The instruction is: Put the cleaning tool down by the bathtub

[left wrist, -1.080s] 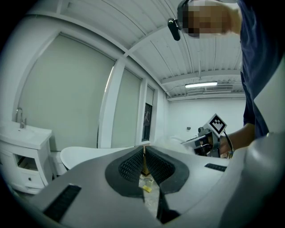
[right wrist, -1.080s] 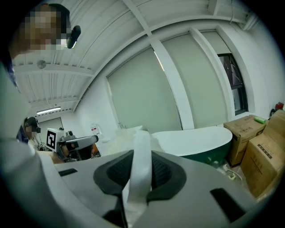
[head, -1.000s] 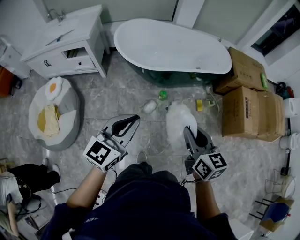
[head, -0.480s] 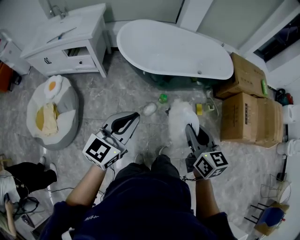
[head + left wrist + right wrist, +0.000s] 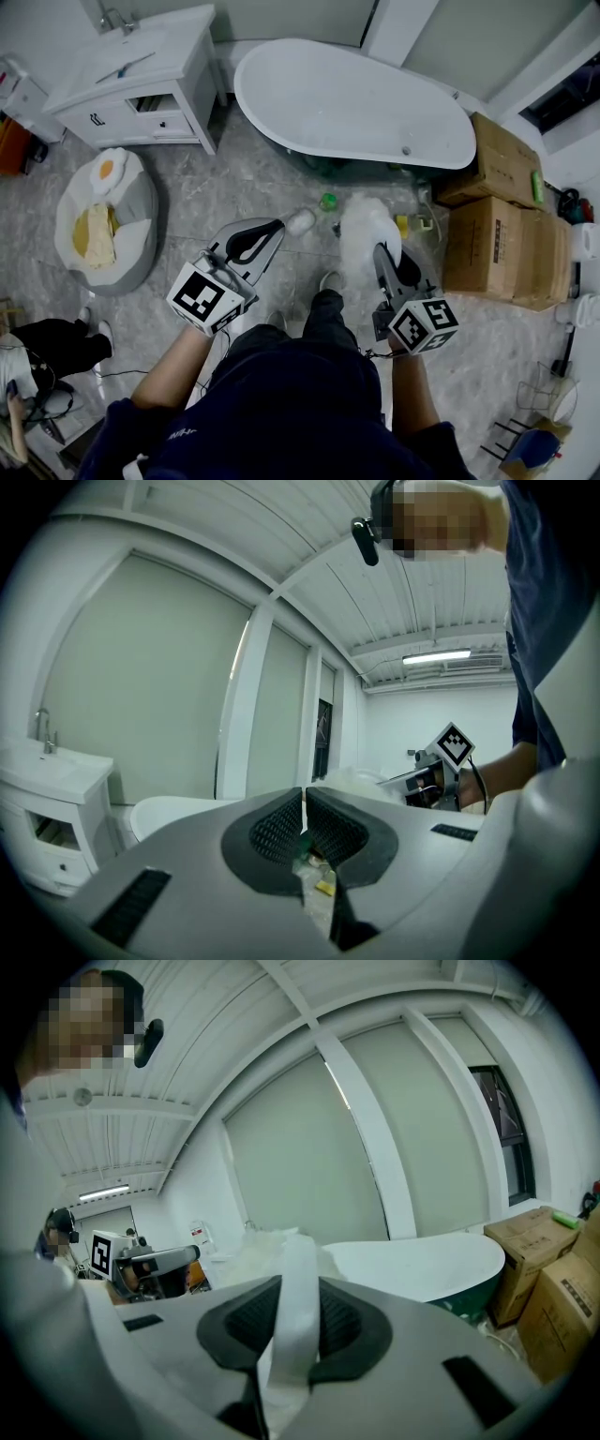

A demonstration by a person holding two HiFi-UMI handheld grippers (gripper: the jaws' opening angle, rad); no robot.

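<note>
Glossy smooth bathtub (image 5: 356,98), fluffy cleaning tool (image 5: 366,230) (matt cardboard boxes (image 5: 483,248)).

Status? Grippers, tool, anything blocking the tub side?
Left gripper shut, empty. Right gripper shut on fluffy white cleaning tool, not yet down. Small white object and green object on floor before bathtub.

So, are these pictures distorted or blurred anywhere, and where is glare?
Head view: sharp, evenly lit; the bathtub bows slightly. Left gripper view: strong fisheye, black corners, bright ceiling lamp. Right gripper view: same fisheye, curved window frame.
</note>
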